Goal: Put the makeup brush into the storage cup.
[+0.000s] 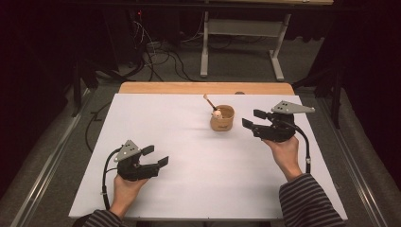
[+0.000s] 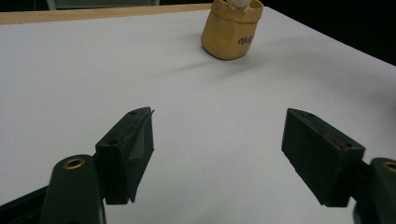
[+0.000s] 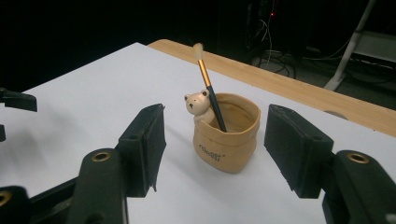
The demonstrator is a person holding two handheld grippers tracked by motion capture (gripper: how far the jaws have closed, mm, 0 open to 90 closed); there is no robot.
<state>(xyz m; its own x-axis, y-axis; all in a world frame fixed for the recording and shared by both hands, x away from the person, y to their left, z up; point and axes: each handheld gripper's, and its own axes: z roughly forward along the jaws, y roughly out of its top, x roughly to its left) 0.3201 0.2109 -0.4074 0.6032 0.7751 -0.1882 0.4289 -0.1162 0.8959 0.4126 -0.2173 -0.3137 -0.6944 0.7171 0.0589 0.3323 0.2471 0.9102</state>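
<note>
Both hand-held grippers, left (image 1: 158,156) and right (image 1: 251,119), gape empty; right faces the brush (image 3: 208,87) cup (image 3: 227,140) on the worktop (image 1: 189,161).

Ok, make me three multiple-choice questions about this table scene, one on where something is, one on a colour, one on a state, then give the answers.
1. Where does the brush stand?
A. inside the holder
B. flat on the table
C. in the left gripper

2. What colour is the holder?
A. blue
B. tan
C. red

3. How are the right gripper's jaws?
A. shut on the brush
B. shut on the holder
C. open, holding nothing

Answers: A, its handle leans in the holder beside the bear figure; B, the holder is tan all over; C, the jaws stand apart on the near side of the holder without touching it.
</note>
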